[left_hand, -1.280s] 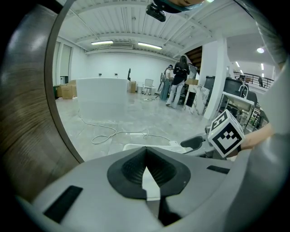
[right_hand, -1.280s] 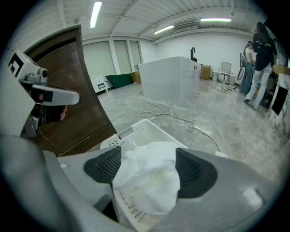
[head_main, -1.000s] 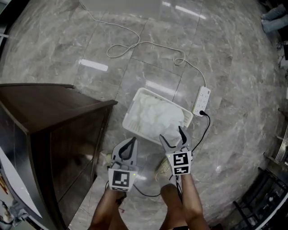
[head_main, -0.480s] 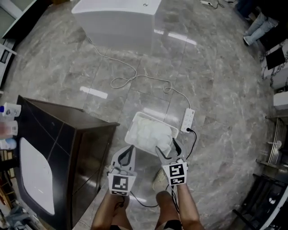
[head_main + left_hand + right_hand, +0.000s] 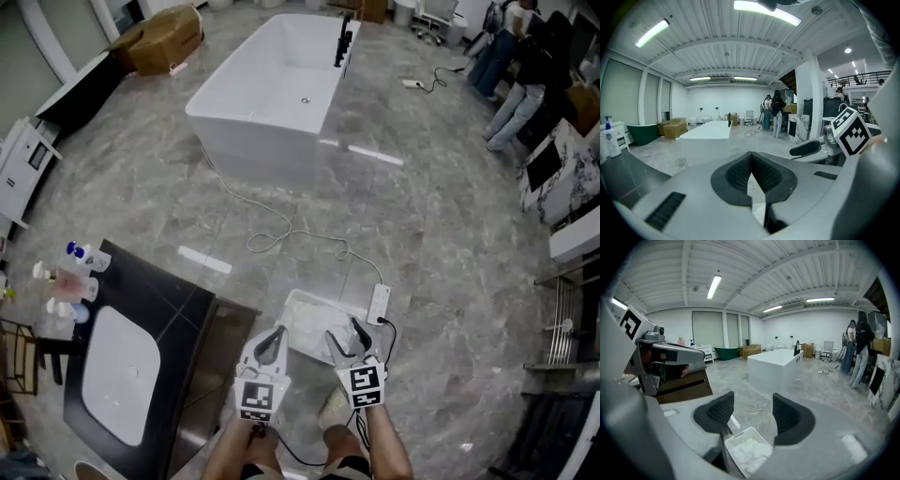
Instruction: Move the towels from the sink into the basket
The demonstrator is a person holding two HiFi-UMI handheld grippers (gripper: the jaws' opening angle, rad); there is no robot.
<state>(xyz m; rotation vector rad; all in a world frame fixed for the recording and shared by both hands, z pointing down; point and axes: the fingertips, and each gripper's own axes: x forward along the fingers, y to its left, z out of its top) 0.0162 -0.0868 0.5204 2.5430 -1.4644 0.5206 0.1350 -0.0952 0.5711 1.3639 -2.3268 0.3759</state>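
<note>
above the basket (image 5: 302, 298), left hand-held gripper (image 5: 273, 339) closed; right hand-held gripper (image 5: 348, 334), empty, apart, has just been closing.

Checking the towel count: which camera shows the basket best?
Right gripper view: the basket shows large between the jaws, open side up, white towels visible inside. Head view shows the basket small and partly covered. Left gripper view shows only a pale sliver, unclear.

Basket (image 5: 739, 435) white; towels (image 5: 751, 453) seemingly white too; floor (image 5: 450, 234) grey, marble-veined; bathtub (image 5: 272, 84) white; cabinet (image 5: 178, 300) dark.
</note>
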